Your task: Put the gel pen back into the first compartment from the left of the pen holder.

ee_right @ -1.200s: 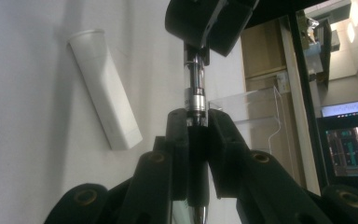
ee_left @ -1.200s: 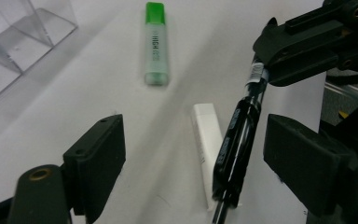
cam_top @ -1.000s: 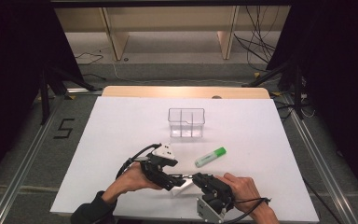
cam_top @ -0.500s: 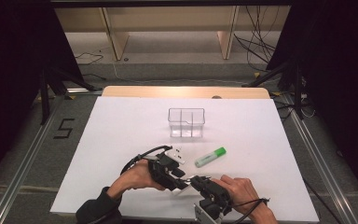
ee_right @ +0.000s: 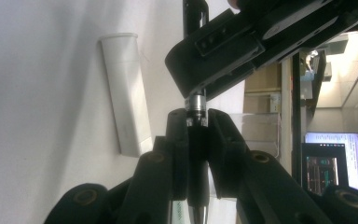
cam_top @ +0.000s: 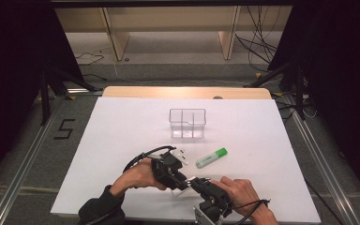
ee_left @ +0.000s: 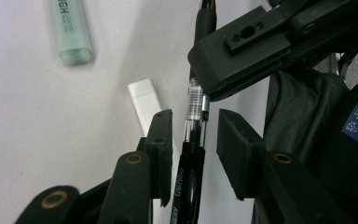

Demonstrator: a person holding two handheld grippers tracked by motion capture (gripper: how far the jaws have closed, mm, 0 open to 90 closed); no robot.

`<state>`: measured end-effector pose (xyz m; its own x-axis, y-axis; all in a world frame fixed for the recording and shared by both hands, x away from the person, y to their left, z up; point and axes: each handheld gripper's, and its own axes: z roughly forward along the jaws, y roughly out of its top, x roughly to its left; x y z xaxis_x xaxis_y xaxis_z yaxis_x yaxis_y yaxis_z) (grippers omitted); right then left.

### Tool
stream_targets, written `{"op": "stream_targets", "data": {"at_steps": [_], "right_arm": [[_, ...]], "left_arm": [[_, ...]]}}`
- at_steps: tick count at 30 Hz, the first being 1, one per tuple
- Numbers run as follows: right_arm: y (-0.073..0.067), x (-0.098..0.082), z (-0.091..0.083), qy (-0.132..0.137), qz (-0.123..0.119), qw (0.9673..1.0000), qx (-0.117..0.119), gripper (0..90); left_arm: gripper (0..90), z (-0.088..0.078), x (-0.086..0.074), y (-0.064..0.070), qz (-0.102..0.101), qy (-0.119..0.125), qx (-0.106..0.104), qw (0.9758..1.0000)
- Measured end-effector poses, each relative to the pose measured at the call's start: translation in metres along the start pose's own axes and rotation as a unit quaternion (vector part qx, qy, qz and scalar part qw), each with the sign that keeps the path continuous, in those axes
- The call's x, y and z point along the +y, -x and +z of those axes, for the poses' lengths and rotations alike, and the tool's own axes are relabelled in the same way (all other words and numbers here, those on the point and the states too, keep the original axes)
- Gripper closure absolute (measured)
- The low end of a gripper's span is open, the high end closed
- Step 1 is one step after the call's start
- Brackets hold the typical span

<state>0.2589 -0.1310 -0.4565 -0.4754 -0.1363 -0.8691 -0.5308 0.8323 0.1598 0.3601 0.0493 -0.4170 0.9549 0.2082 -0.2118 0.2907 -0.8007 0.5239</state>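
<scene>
Right gripper fingers clenching black pen above bench; left gripper fingers closing around barrel, not yet pressing — keeping pen centred before squeezing.

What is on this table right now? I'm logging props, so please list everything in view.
White table board: 1, white, under everything.
Clear plastic divided box: 1, transparent, centre, far side.
Pale green highlighter marker: 1, green, nearer than the box, to its right.
White oblong plastic stick: 1, white, flat beside the pen.
Black ballpoint pen: 1, black, between both grippers.
Right gripper: 1, black, shut on the pen.
Left gripper: 1, black, jaws just closing around the pen, gap at one pad.
</scene>
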Motion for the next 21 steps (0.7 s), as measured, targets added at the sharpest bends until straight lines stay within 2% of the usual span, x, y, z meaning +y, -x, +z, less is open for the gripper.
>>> {"op": "stream_targets", "data": {"at_steps": [3, 18, 21], "right_arm": [[-0.0003, 0.0002, 0.0001, 0.001, -0.001, 1.0, 0.001, 79.9], [-0.0021, 0.0017, 0.0006, 0.001, -0.011, 0.9999, 0.009, 79.8], [-0.0027, 0.0022, 0.0006, 0.004, -0.011, 0.9999, 0.01, 79.8]], "left_arm": [[68.7, 0.0029, -0.0005, -0.0013, 0.003, -0.01, -0.005, 0.9999], [73.5, 0.0062, 0.0012, -0.0021, 0.003, -0.018, -0.018, 0.9997], [77.5, 0.0071, 0.0013, -0.0023, 0.008, -0.021, -0.024, 0.9995]]}}
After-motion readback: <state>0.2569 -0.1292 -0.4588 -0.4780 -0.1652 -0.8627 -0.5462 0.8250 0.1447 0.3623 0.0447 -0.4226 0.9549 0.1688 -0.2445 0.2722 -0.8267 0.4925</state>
